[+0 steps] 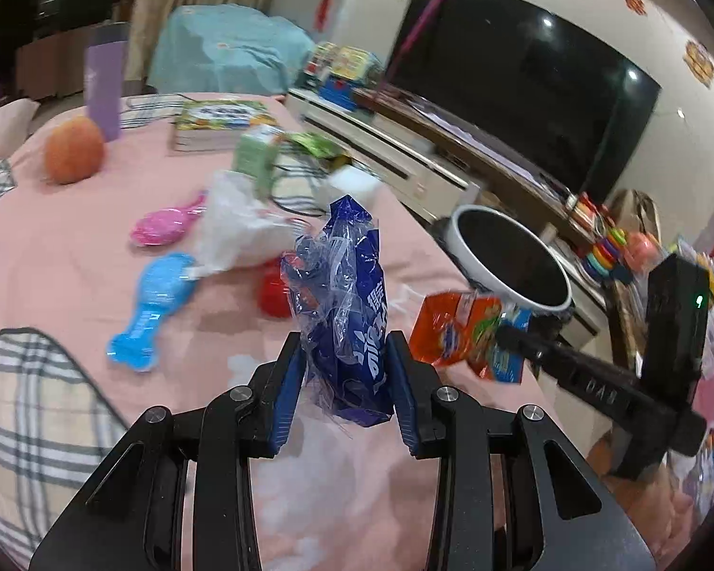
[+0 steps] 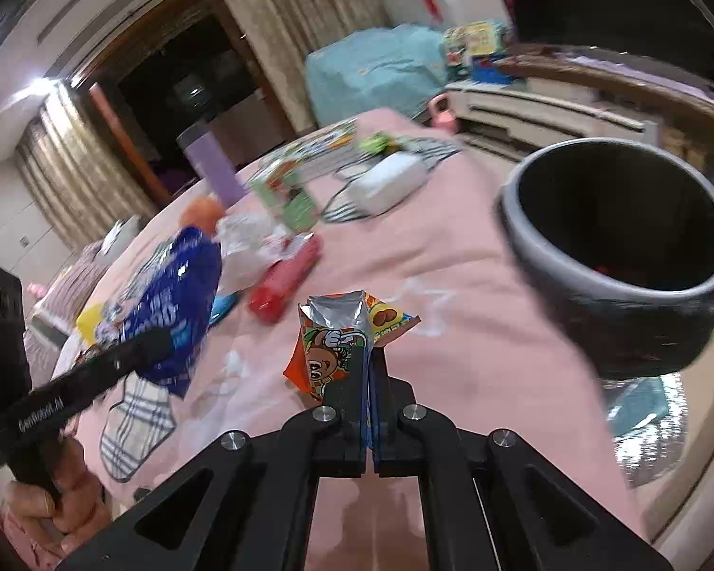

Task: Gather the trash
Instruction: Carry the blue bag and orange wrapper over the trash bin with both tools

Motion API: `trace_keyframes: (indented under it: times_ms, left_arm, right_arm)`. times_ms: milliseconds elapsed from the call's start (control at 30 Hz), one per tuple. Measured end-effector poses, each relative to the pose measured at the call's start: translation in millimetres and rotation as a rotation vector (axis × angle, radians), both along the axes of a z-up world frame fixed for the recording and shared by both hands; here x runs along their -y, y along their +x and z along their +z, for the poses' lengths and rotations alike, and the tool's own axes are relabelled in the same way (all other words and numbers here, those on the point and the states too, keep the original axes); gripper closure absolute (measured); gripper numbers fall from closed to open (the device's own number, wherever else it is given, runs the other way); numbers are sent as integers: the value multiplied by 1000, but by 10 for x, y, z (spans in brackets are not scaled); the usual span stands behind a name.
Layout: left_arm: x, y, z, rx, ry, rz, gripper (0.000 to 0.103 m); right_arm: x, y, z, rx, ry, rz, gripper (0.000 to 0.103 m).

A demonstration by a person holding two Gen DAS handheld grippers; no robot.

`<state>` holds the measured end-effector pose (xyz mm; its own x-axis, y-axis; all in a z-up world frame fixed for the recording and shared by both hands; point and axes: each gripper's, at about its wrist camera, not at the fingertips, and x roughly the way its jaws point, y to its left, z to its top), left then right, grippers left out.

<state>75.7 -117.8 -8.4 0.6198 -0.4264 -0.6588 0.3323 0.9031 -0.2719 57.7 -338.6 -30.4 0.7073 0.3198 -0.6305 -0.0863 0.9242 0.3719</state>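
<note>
Left wrist view, nearest: the left gripper [image 1: 347, 357] is clenched on a crumpled blue wrapper [image 1: 352, 314], which stands upright between its blue pads above the pink tablecloth [image 1: 71, 285]. Taking the blue wrapper as landmark: just to its right, the right gripper [image 1: 502, 333] reaches in from the right edge and pinches an orange snack packet [image 1: 461, 333]. Behind the packet stands the waste bin [image 1: 466, 238], white-rimmed with a dark inside, beside the table's right edge. Partly hidden behind the wrapper's left side lies a red object [image 1: 271, 295]. To the wrapper's left lie a blue brush-shaped toy [image 1: 152, 309] and, farther back, a pink one [image 1: 166, 226]; a clear plastic bag [image 1: 242, 233] lies between them and the wrapper. Beyond the bag are a green carton [image 1: 257, 152], blurred, and a white block [image 1: 352, 185]. Farthest on the cloth, up and left of the wrapper, are an orange fruit [image 1: 74, 150], a purple tumbler [image 1: 104, 81] and a picture book [image 1: 223, 121]. A dark television [image 1: 523, 81] fills the wall behind.

Right wrist view: the right gripper [image 2: 370, 366] has its jaws fully together on the orange snack packet [image 2: 338, 342], whose silver inside shows at the torn top. The waste bin [image 2: 547, 257] stands to the packet's right, apart from it. To the packet's left, the left gripper [image 2: 164, 345] carries the blue wrapper [image 2: 181, 285]; a hand [image 2: 57, 499] grips its handle.
</note>
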Motion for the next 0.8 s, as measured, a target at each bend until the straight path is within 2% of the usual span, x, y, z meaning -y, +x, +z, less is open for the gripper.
trace_keyframes:
  times_ms: [367,800]
  left_arm:
    - [700,150,-105,-38,49,-124,69]
    - [1100,268,-71,-41,65,-193,69]
  right_arm:
    - [608,-64,75,33,-17,-134,103]
    - [963,-88,97,50,-11,-203,102]
